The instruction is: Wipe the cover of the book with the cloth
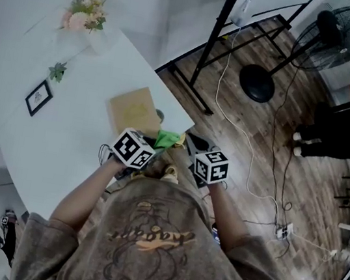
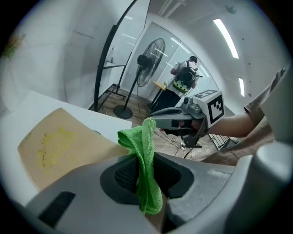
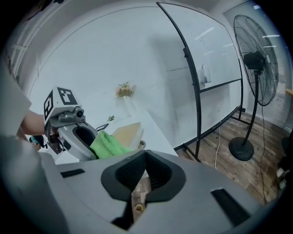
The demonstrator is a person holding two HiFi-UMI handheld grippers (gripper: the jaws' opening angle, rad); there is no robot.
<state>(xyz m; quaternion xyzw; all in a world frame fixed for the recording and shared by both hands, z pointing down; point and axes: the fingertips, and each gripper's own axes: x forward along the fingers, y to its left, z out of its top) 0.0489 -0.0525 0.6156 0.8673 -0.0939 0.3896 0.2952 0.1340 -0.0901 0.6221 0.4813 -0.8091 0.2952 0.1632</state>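
While the cloth waits off the cover: wiping not yet begun, by the look of things.
Left tool: jaws pinched on the green cloth, gripping a bunched fold at its middle; one lobe stands up past the tips, a short tail hangs beneath.
Right tool: jaws drawn together at the tips, nothing between them; held just beside the left tool, at its 3 o'clock in the head view.
Book: tan cover up, flat on the white counter near the counter's corner; at 11 o'clock from the left tool.
Cloth position: by the book's near corner, at 5 o'clock from the cover; contact with the book cannot be told.
Cloth handling (judged): soft, light, limp; the loose lobe will flop and fold under pressure, so the present mid-fold hold suits dragging it flat.
Book handling (judged): stiff, flat, fairly light; likely to skate on the smooth counter when rubbed, so the right tool could press a corner or near edge.
Other stock: flowers at 11 o'clock, small frame at 9 o'clock from the book.
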